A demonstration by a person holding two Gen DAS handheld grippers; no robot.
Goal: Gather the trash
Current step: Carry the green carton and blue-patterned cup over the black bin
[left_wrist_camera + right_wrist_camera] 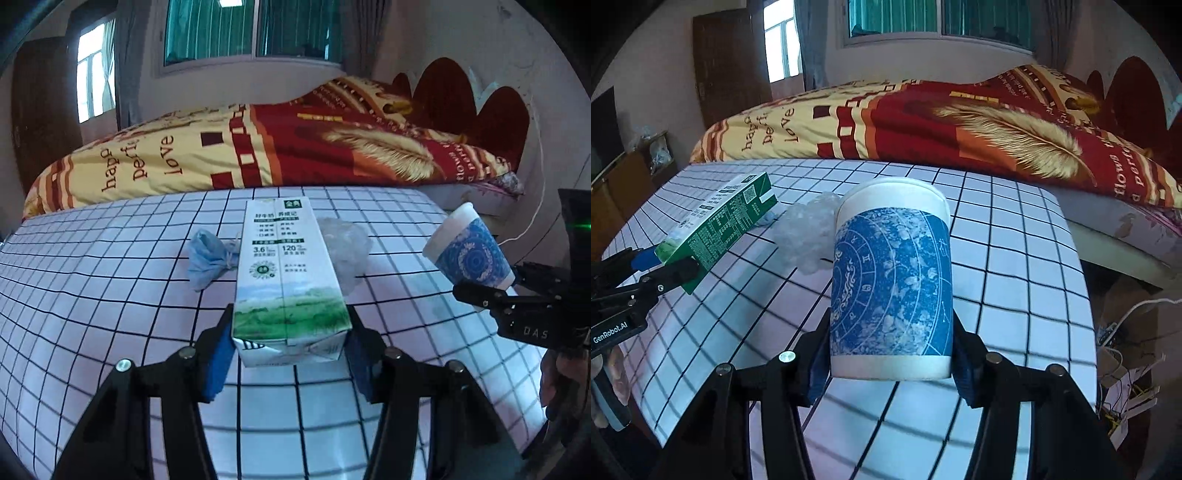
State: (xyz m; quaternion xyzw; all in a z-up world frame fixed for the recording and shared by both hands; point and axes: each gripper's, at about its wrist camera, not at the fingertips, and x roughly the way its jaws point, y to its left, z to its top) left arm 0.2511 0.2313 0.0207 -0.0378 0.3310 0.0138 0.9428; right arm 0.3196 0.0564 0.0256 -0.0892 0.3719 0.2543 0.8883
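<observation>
While the carton (288, 273) is clamped by the left gripper (290, 350), the cup (892, 284) is gripped by the right gripper (890, 362) above the table (110, 295).

From my end the milk carton (286, 273) shows "3.6" and "120" among Chinese print I can't make out. The bed quilt (192, 155) reads "happ", "perf" and "love", plus "flow" further along. The right gripper (480, 291) body says "DAS", and the left gripper (670, 267) has a "GenRobot.AI" label.
</observation>
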